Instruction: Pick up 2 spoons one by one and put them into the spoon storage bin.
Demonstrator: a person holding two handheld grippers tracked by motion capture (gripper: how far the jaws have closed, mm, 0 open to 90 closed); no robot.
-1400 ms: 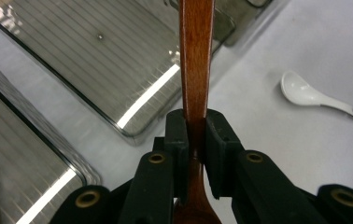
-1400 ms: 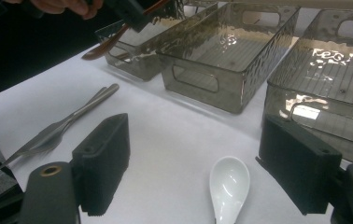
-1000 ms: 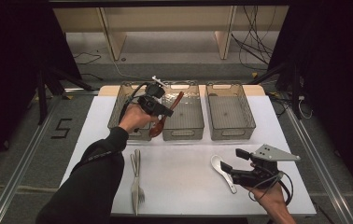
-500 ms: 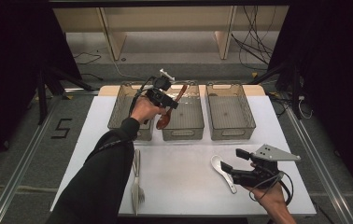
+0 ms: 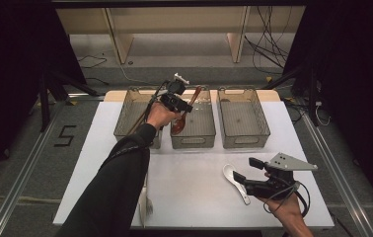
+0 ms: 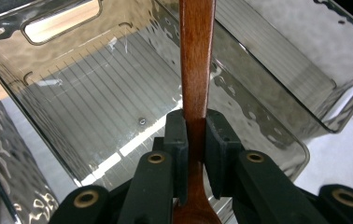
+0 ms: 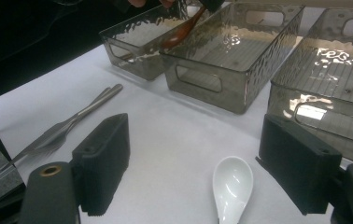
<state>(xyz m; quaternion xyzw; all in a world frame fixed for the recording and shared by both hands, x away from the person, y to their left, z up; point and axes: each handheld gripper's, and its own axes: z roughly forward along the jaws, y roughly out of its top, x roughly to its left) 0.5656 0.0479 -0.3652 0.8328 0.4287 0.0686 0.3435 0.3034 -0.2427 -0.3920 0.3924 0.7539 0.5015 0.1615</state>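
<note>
Far left of both grippers, on the floor: a black "5" (image 5: 65,136), the only writing readable; no brand or label legible elsewhere.

Left of the left gripper (image 5: 177,101): the left bin (image 5: 128,116), smoky clear plastic, standing on the white table (image 5: 189,182). Well below that gripper, near the table's front edge and partly behind the dark sleeve: 2 metal forks (image 7: 67,123) lying side by side.

Left gripper held above the near left part of the middle bin (image 5: 197,131), jaws clamped together on the handle of the wooden spoon (image 5: 187,111). In the left gripper view, pads (image 6: 177,140) pressed on both sides of the brown handle (image 6: 195,60), the bowl end below the pads, the handle running up and away over the bin's ribbed floor (image 6: 95,107). In the high view, spoon tilted, bowl low over the bin, handle tip rising toward the far rim.

Right of that gripper: the right bin (image 5: 243,118), just beside the middle one.

Right gripper (image 5: 241,173) low over the table's near right part, jaws wide apart, clamped on nothing. White ceramic spoon (image 7: 230,186) lying on the table between those jaws, untouched by either pad, bowl facing up, bowl end pointing away toward the 3 bins.
</note>
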